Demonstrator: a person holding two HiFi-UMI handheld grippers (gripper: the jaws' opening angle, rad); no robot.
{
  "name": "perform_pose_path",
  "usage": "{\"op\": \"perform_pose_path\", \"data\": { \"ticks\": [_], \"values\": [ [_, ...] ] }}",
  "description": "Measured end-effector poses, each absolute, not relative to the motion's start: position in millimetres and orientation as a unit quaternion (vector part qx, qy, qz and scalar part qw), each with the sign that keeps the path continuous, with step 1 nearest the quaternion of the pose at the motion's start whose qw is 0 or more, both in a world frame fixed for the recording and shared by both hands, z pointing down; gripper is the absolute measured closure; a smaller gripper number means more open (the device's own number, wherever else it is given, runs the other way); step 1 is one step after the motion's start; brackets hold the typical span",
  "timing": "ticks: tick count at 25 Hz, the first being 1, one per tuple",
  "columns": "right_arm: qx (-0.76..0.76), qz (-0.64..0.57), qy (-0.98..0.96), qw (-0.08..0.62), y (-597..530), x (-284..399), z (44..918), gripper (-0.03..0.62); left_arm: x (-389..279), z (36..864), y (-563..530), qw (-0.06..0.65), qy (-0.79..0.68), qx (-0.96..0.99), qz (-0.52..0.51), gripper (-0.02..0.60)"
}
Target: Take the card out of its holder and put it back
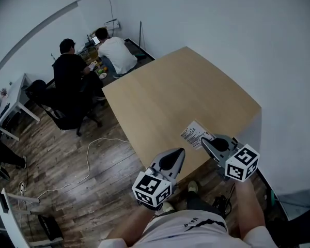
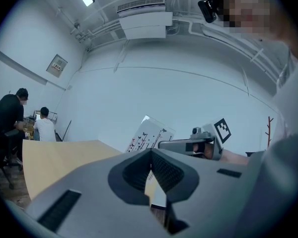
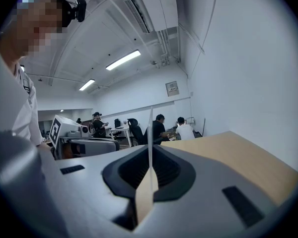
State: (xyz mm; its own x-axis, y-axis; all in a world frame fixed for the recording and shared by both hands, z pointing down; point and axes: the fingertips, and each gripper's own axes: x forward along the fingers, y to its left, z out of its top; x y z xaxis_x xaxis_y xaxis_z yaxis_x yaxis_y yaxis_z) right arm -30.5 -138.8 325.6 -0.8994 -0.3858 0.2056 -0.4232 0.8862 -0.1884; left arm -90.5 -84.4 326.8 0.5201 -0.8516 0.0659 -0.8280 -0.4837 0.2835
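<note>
Card (image 1: 194, 134), just one, pinched in the right gripper (image 3: 150, 150) jaws; left gripper (image 2: 150, 152) jaws pressed together, empty.

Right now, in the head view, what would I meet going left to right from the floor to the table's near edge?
White cable → left gripper → card → right gripper, shut on the card.

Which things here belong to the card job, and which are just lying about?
Job: card, pinched in the right gripper; left gripper, shut, empty; table.
Lying about: office chair; floor cable; two seated people.
</note>
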Motion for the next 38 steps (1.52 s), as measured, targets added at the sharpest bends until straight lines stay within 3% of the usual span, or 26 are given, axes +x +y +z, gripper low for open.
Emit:
{"op": "perform_pose_path", "data": {
  "ticks": [11,22,38],
  "values": [
    [0.082,0.072,-0.986,0.129,-214,-9,368,0.569,-72,376,-151,0.169,-0.503,0.847,-0.033,0.569],
    [-0.023,0.082,-0.977,0.193,-311,-17,491,0.569,-67,458,-226,0.209,-0.555,0.805,-0.005,0.569],
    [-0.061,0.145,-0.965,0.210,-319,-6,598,0.569,-57,522,-245,0.252,-0.593,0.764,0.016,0.569]
  ]
}}
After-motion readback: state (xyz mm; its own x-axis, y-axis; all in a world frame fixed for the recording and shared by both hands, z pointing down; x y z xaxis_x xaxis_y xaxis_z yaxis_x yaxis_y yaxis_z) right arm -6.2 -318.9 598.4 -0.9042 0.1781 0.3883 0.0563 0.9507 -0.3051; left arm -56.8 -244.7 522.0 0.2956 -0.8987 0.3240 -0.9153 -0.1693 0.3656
